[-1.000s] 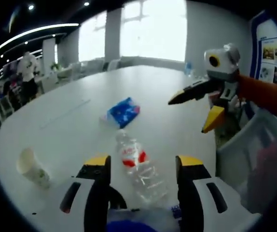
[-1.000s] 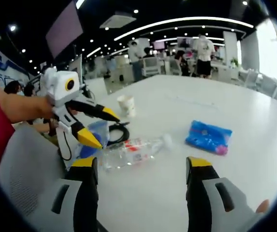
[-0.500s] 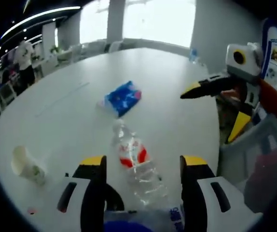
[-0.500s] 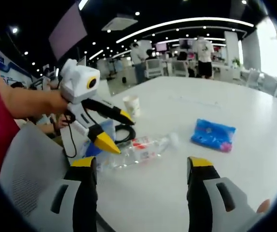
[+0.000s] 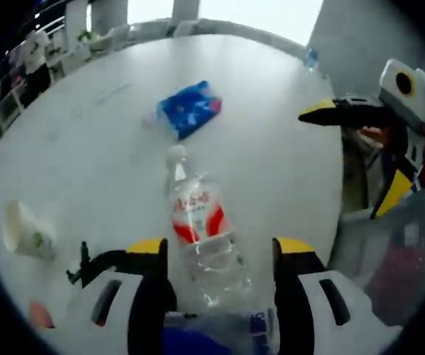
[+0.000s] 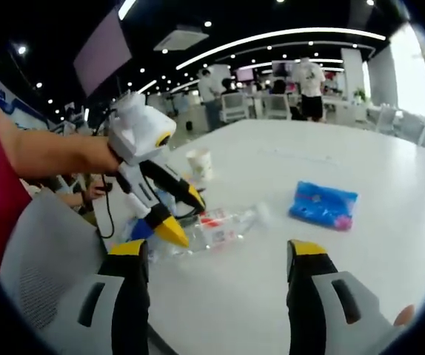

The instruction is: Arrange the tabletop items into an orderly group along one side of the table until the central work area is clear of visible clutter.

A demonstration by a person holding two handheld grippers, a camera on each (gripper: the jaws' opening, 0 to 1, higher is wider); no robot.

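A clear plastic water bottle [image 5: 199, 233] with a red label lies on its side on the white table [image 5: 86, 133], between the yellow-tipped jaws of my left gripper [image 5: 211, 248], which stands open over it. In the right gripper view the same bottle [image 6: 216, 225] lies under the left gripper [image 6: 183, 214]. A blue tissue pack [image 5: 188, 109] rests further out on the table, shown also as the pack [image 6: 322, 205]. A paper cup [image 5: 26, 231] lies on its side at the left; the cup [image 6: 200, 163] stands behind the left gripper. My right gripper [image 6: 218, 255] is open above the table edge and comes into the left gripper view as the gripper [image 5: 360, 151].
A black cable [image 5: 86, 262] and a blue item [image 5: 198, 336] lie near the table's near edge. A grey mesh chair [image 6: 46, 259] stands by the table, also seen as the chair [image 5: 394, 259]. People stand in the office at the back [image 6: 312, 85].
My left gripper has tipped down and moved over the bottle, so the bottle sits between its jaws. The right gripper has stayed about where it was, open.
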